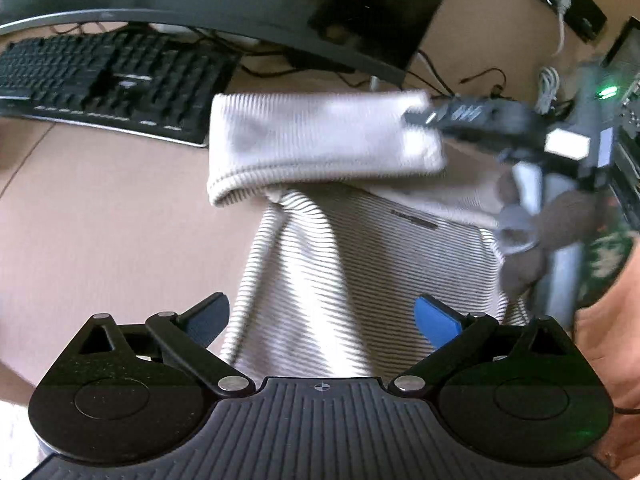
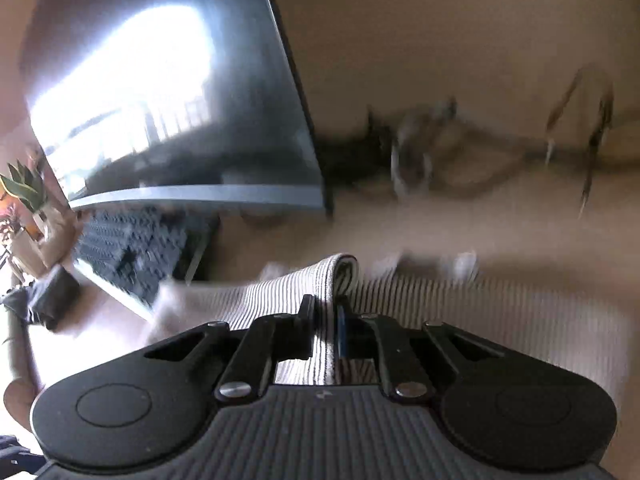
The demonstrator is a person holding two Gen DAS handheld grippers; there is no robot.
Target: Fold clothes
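Striped shirt [image 1: 320,264], small dark chest label [image 1: 414,219], wording unreadable

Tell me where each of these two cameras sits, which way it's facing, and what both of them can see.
Left wrist view: sits on the left gripper, looks down along its open fingers at the striped garment on the desk; the right gripper and a hand show at right.
Right wrist view: sits on the right gripper, faces across the desk toward the monitor; its fingers are shut on a fold of the striped garment.
Shared: the striped garment, keyboard, monitor and desk.
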